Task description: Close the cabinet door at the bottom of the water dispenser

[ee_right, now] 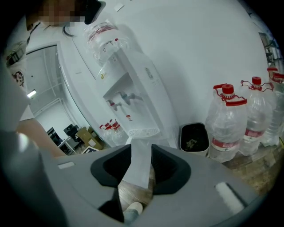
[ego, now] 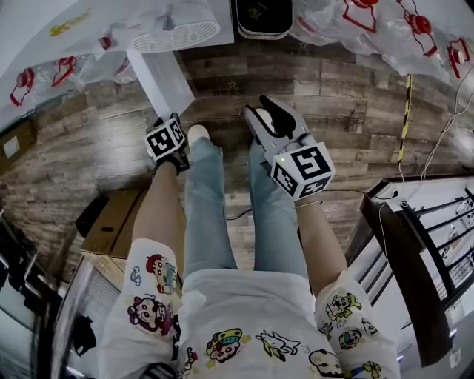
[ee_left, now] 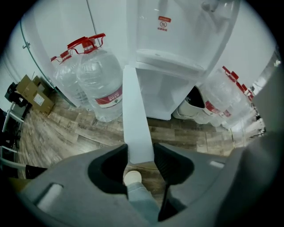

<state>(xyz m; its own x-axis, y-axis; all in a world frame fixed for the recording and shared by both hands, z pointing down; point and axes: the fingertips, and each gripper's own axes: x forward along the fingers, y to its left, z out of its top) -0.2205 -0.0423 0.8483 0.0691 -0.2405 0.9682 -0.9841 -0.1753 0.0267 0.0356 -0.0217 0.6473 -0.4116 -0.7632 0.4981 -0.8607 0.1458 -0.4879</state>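
Observation:
The white water dispenser (ego: 178, 33) (ee_left: 173, 57) (ee_right: 133, 97) stands ahead of me on the wooden floor. Its bottom cabinet door (ego: 159, 78) (ee_left: 136, 115) (ee_right: 138, 175) hangs open and points towards me, leaving the cabinet opening (ee_left: 164, 95) bare. My left gripper (ego: 169, 141) (ee_left: 141, 155) points steeply down near the door's free end, its jaws apart. The door's end shows in the gap, and whether it touches the pads I cannot tell. My right gripper (ego: 268, 118) (ee_right: 141, 159) is held out over my feet, open, with the door seen beyond its jaws.
Large water bottles (ee_left: 100, 75) (ee_right: 228, 124) (ego: 355, 22) stand on both sides of the dispenser. A black bin (ego: 263, 16) (ee_right: 194, 137) sits just right of it. A cardboard box (ego: 111, 222) lies at my left, a dark rack (ego: 437, 244) at my right.

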